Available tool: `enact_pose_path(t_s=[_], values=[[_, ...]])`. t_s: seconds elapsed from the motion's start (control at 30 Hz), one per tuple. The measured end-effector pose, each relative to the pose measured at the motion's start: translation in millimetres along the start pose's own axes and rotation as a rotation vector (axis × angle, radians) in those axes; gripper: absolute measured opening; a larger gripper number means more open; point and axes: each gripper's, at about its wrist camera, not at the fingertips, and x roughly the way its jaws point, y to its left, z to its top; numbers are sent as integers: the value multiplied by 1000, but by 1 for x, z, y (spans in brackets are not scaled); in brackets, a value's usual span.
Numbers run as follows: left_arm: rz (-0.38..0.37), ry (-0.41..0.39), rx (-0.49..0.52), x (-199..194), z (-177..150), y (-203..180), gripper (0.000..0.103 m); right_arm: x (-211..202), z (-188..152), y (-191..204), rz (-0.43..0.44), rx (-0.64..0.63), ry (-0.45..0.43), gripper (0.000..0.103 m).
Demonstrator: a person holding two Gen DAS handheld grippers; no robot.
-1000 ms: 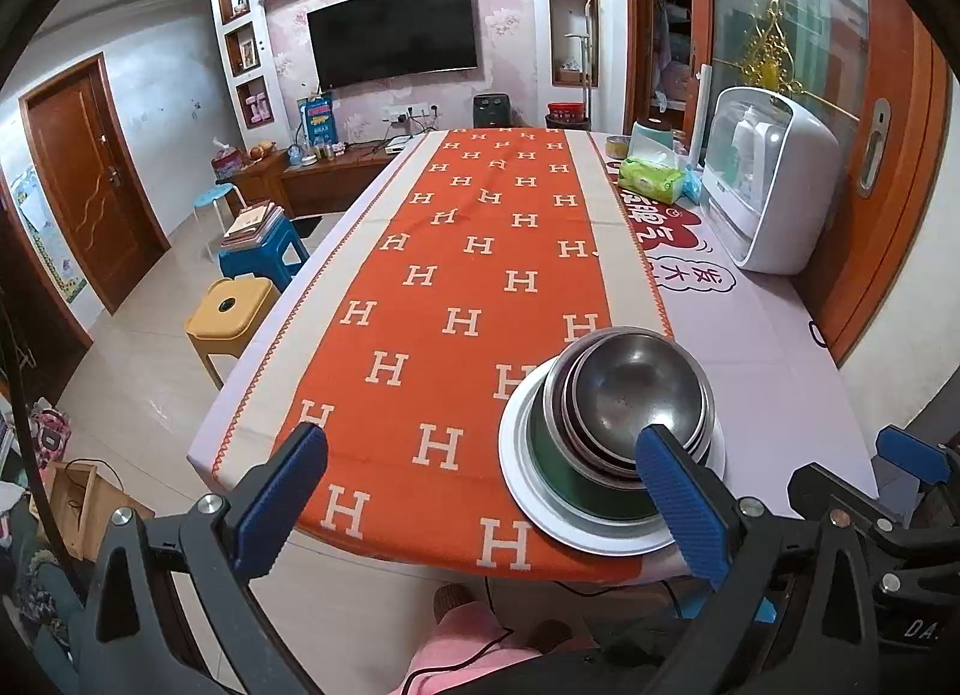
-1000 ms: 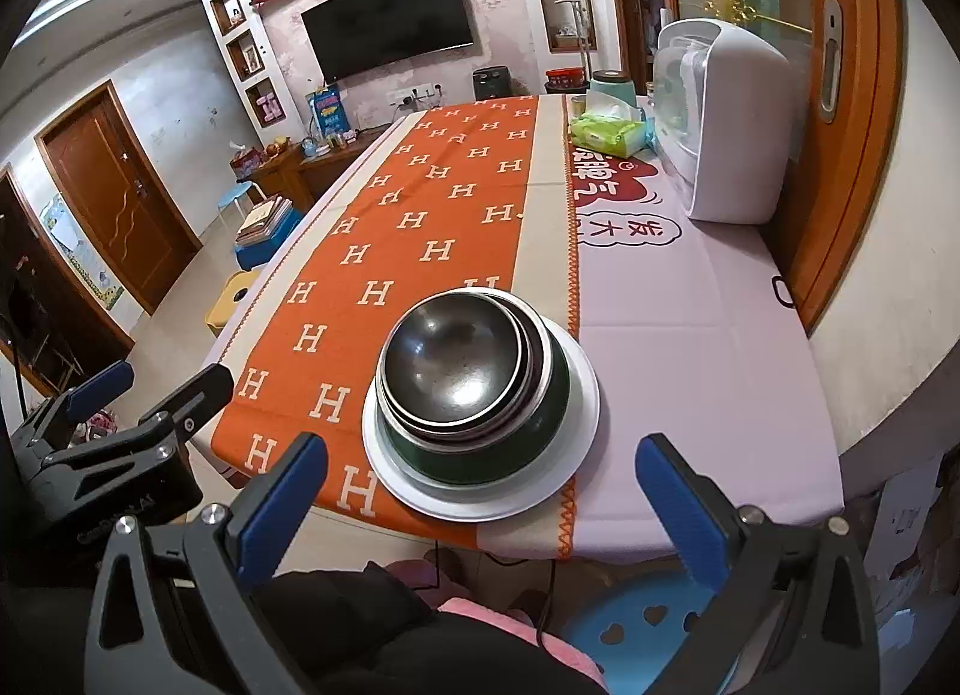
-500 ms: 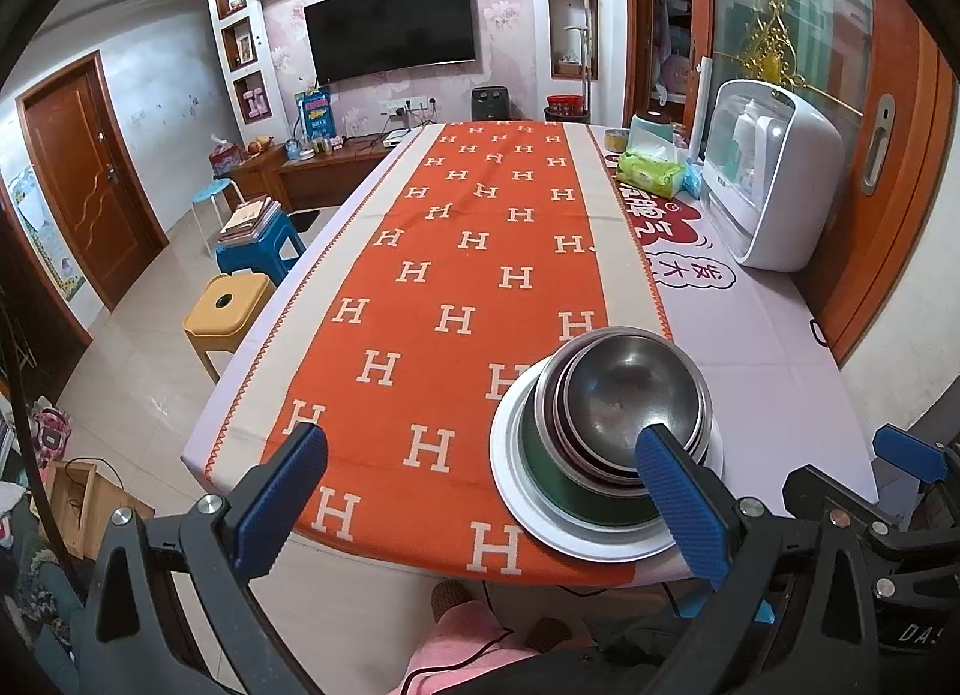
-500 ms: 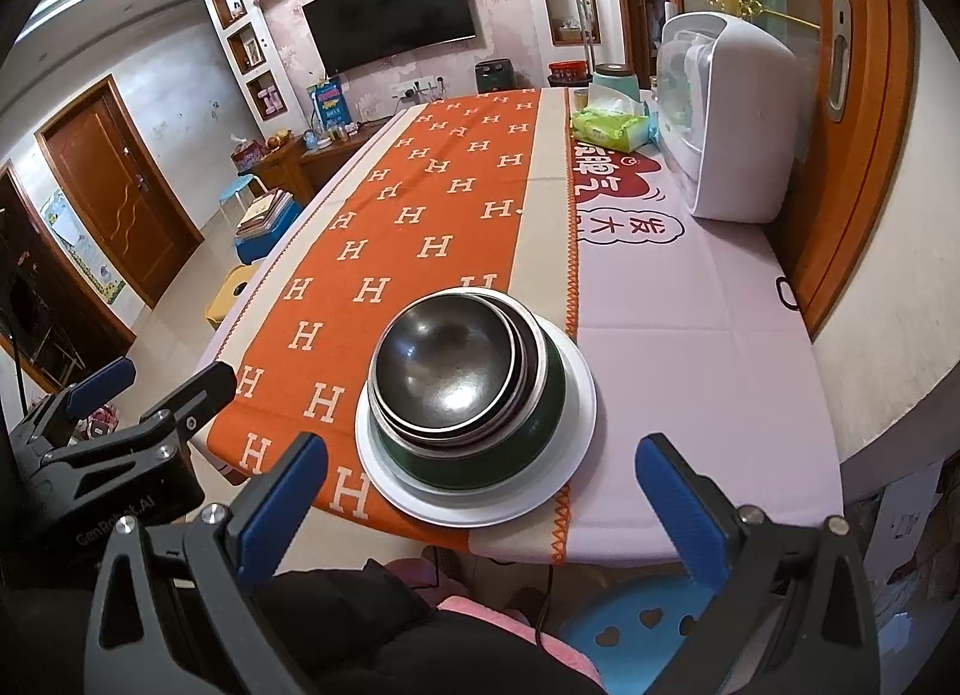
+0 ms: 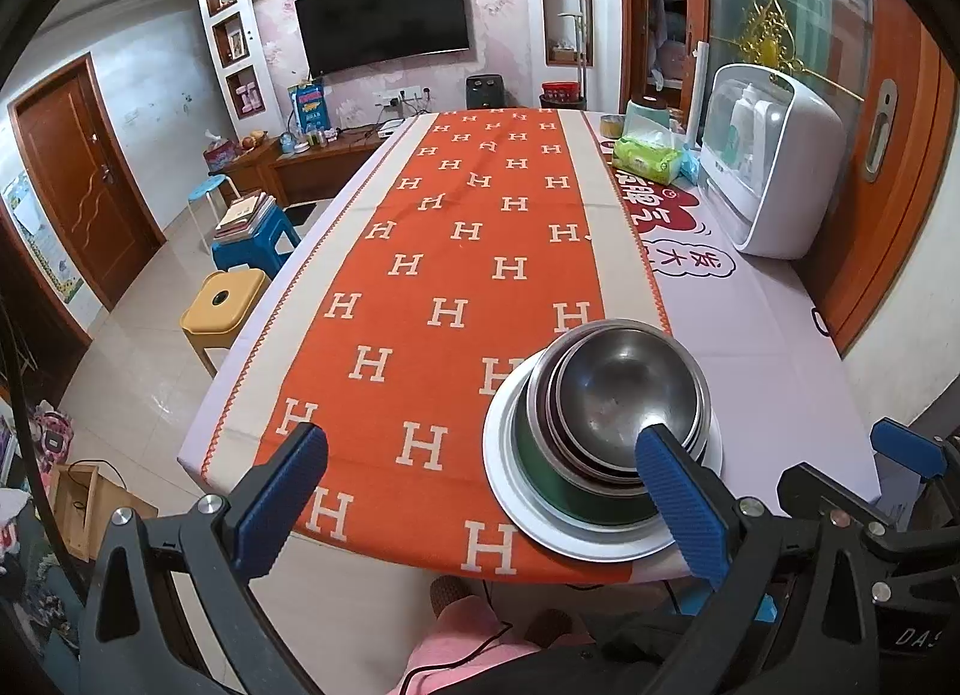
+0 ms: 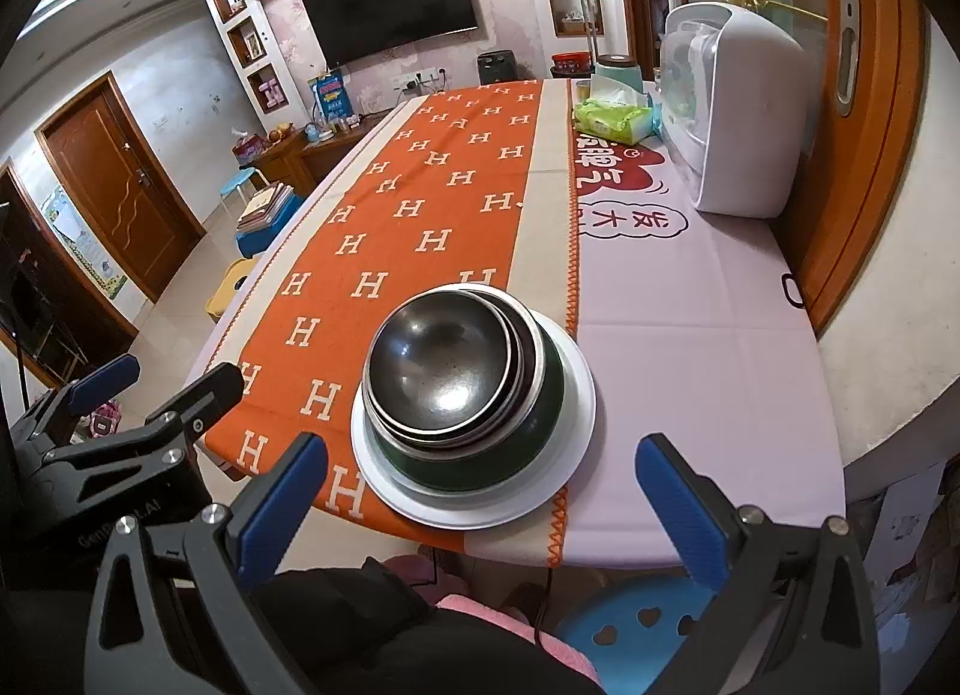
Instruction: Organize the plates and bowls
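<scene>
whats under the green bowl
A white plate on the table runner. Steel bowls nest inside the green bowl; the plate's middle is covered.

Orange runner [image 5: 456, 287] showing cream H pattern, beige borders. White plate [image 6: 558, 473] carrying dark green bowl [image 6: 540, 425], steel bowls [image 6: 441, 371] gleaming grey. Tablecloth [image 6: 690, 371] showing pale lilac. Gripper pads [image 5: 678, 503] showing blue.

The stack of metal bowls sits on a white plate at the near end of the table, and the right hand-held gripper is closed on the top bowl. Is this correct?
Not quite. The right hand-held gripper is open and holds nothing; the right wrist view shows its jaws spread wide, short of the stack. The rest is correct: the metal bowls sit nested on the white plate at the near end of the table.
</scene>
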Motion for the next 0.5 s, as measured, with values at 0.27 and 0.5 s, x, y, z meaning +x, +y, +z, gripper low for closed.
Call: enact_pose_path(t_s=[0.27, 0.5], values=[[-3, 1, 6, 4, 1, -3, 102, 1, 1, -1, -1, 6, 2, 103], [-9, 2, 17, 9, 3, -5, 102, 6, 2, -3, -7, 21, 4, 103]])
